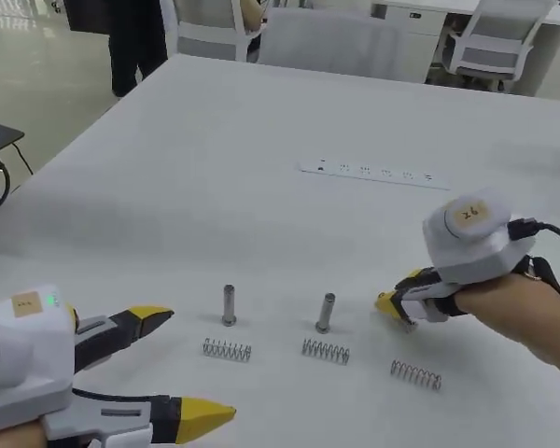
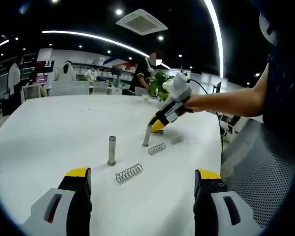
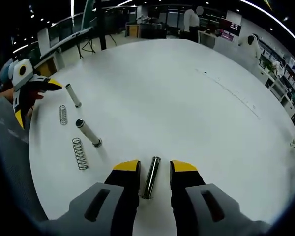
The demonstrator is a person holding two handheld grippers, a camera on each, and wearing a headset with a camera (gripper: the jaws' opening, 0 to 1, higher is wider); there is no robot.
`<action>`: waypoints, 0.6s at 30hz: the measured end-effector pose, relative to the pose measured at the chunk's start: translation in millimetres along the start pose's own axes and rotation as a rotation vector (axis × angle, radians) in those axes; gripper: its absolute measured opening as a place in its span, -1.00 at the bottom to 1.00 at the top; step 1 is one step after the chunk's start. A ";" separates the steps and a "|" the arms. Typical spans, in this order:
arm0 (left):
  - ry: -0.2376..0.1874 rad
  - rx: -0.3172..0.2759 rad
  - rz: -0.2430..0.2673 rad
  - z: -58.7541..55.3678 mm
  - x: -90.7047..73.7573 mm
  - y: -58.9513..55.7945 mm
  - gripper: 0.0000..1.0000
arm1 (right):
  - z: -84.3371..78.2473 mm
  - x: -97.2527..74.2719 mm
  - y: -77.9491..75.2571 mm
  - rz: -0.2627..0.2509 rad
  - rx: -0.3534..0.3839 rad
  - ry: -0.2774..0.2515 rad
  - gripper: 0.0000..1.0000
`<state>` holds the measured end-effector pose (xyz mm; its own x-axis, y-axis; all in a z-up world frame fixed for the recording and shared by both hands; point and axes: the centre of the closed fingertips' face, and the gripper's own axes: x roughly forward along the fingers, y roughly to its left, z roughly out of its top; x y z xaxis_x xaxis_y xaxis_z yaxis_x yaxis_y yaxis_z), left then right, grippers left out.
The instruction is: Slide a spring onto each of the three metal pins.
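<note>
Right gripper view | pin (image 3: 150,181) btwn R gripper (image 3: 155,165) jaws | gaps both sides

the right gripper (image 3: 155,167) is holding its yellow-tipped jaws a little apart on either side of a metal pin (image 3: 151,177), with a gap showing on each side. to the left, a near pin (image 3: 87,132) and a far pin (image 3: 73,95) are standing on the white table (image 3: 187,98), with a near spring (image 3: 79,153) and a far spring (image 3: 63,114) lying just beside them. the left gripper (image 3: 37,101) is hovering beyond them, jaws spread wide.
</note>
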<state>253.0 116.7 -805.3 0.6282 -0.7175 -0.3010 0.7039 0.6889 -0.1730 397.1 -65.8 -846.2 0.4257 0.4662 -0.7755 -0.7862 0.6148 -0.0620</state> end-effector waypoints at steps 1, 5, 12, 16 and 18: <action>0.001 0.000 0.000 -0.5 -0.1 0.3 0.67 | -0.3 1.0 0.0 -0.001 0.002 0.004 -0.57; 0.001 -0.002 0.001 -0.7 -0.4 1.1 0.67 | 0.3 4.0 -0.5 -0.002 0.011 0.025 -0.64; 0.002 -0.005 0.001 -1.2 -1.9 2.2 0.66 | -0.4 7.9 -1.0 -0.006 0.029 0.055 -0.74; 0.003 -0.007 0.002 -1.9 -2.8 2.8 0.66 | -2.6 10.0 -1.1 -0.006 0.039 0.069 -0.78; 0.004 -0.008 0.002 -2.6 -3.3 3.2 0.65 | -4.2 11.2 -1.1 -0.003 0.046 0.079 -0.80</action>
<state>252.3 121.5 -807.3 0.6279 -0.7158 -0.3055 0.7000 0.6910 -0.1802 400.9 -64.0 -857.5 0.3903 0.4139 -0.8224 -0.7628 0.6456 -0.0370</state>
